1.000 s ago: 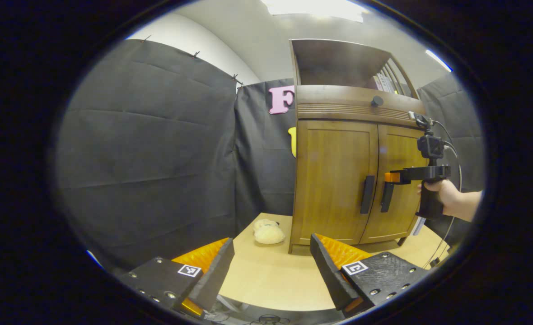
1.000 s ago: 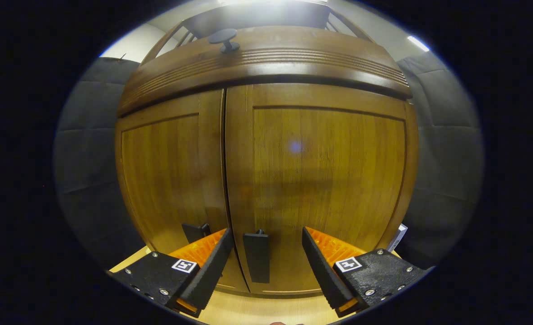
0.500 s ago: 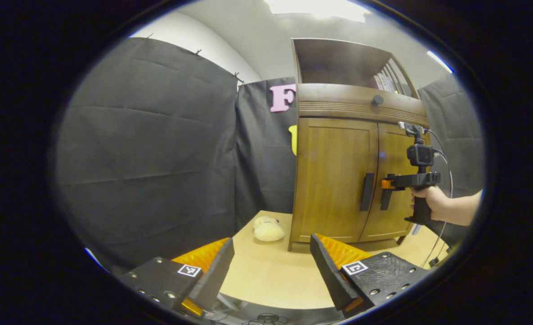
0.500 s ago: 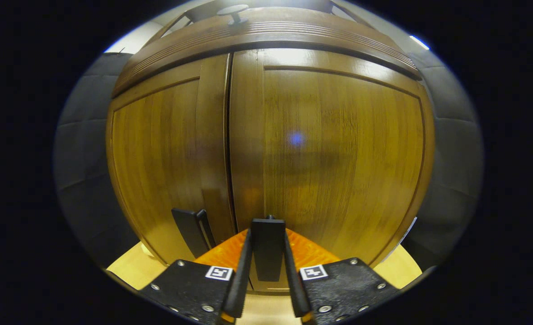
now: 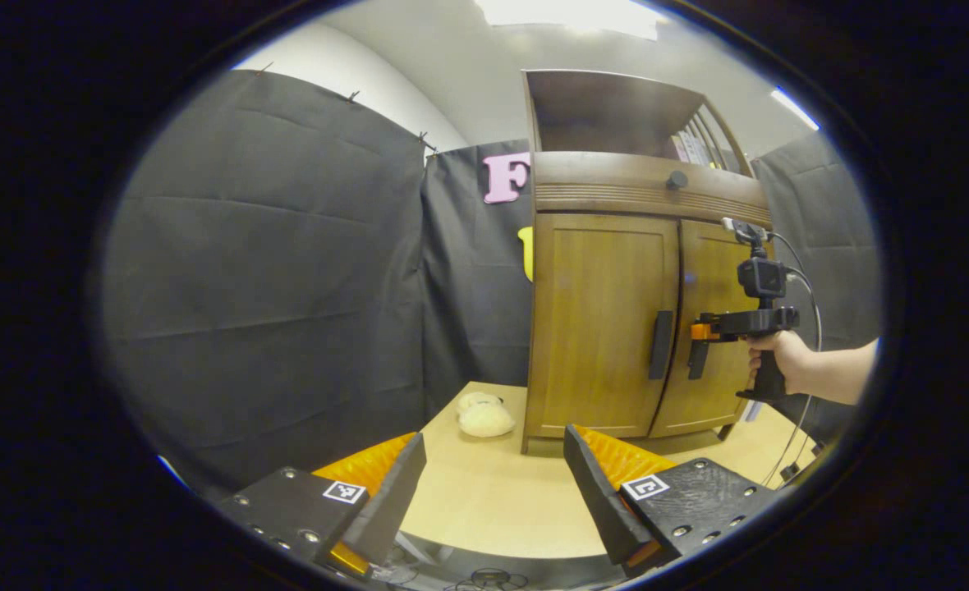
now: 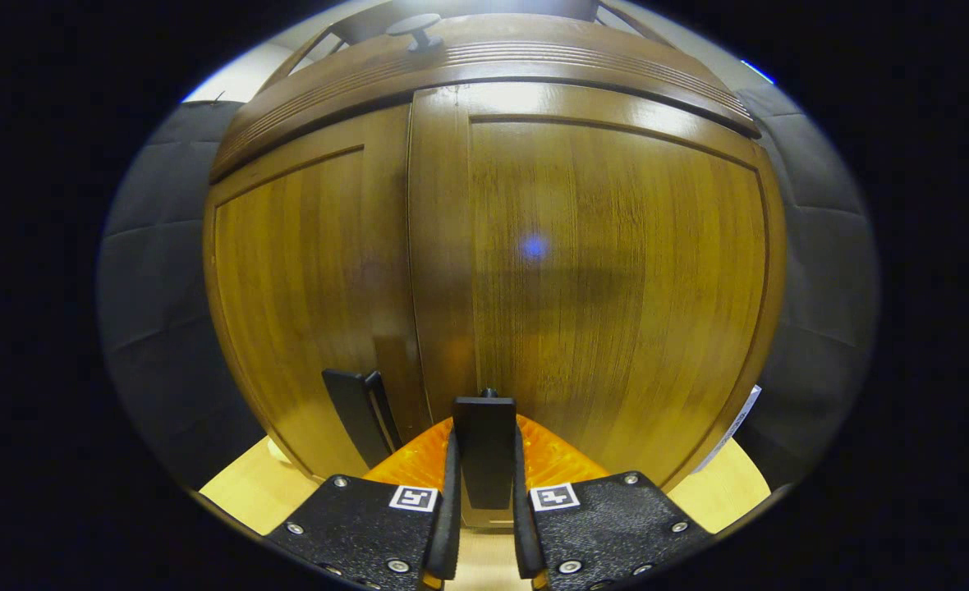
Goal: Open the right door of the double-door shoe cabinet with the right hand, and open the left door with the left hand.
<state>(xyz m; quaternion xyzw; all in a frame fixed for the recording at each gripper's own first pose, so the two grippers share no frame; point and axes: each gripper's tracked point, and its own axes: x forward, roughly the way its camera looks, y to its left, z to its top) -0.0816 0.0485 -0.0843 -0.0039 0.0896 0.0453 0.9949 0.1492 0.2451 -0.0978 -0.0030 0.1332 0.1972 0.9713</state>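
Before the wooden cabinet (image 5: 608, 328), right gripper (image 6: 484, 492) pinches right door handle (image 6: 484, 447); left gripper (image 5: 493, 492) hangs spread.

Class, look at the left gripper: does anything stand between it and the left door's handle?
Nothing visible does. The left gripper is open over bare tabletop, and the left door handle is uncovered. The plush toy lies off to the side, by the cabinet's corner.

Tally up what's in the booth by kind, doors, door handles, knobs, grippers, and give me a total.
Doors: 2, left door and right door
Door handles: 2, left handle and right handle
Knobs: 1, drawer knob
Grippers: 2, left gripper and right gripper
Total: 7
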